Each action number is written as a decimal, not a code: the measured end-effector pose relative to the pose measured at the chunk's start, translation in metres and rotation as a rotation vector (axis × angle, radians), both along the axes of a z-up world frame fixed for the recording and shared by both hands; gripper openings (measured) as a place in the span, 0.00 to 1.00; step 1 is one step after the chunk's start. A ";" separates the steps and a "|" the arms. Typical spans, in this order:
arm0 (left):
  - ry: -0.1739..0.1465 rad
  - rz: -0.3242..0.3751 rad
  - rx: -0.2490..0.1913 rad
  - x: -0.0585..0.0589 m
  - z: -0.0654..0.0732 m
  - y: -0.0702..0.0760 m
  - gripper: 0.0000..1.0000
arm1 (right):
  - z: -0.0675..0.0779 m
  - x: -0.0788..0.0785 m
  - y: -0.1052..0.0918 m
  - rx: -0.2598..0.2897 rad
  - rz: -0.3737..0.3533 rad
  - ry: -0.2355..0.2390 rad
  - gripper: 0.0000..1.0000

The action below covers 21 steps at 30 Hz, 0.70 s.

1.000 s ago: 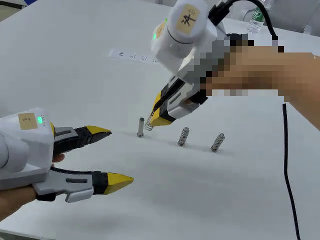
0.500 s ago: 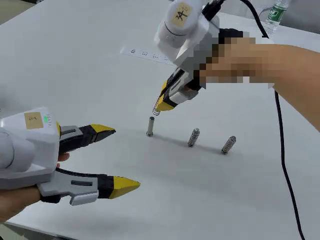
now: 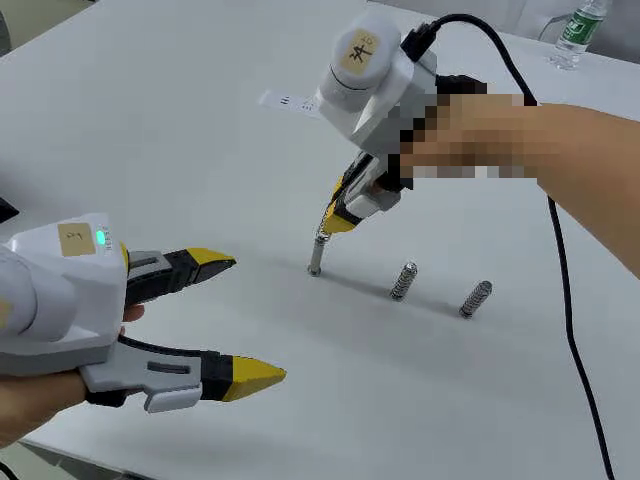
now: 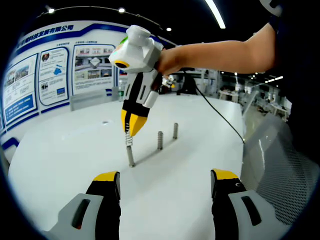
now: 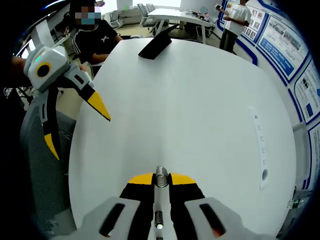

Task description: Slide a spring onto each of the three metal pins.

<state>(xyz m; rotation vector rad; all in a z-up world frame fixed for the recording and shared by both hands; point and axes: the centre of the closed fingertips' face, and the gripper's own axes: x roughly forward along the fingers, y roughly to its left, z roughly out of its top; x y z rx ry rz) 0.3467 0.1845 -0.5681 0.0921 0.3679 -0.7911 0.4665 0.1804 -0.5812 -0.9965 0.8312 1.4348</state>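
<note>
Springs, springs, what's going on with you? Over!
Right gripper shut on spring, just above the bare pin. Left gripper open, off to the side. Middle spring and end spring already on pins. Nothing in the way.

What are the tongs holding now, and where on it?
The right tongs pinch a spring by its upper end, the rest pointing down at the bare pin. The left tongs are open, holding nothing.

Open office hall, blue-and-white wall posters (image 4: 52,70), desks (image 5: 177,14) (far back), ceiling strip lights (image 4: 216,12)
</note>
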 end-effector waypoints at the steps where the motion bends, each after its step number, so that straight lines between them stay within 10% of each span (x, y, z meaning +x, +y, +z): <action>1: 0.001 0.000 0.001 0.000 0.000 0.000 0.75 | -0.002 -0.001 0.000 -0.006 0.000 0.006 0.12; 21: 0.003 0.007 0.010 0.001 -0.002 0.005 0.72 | -0.040 -0.006 0.004 -0.098 -0.024 -0.027 0.12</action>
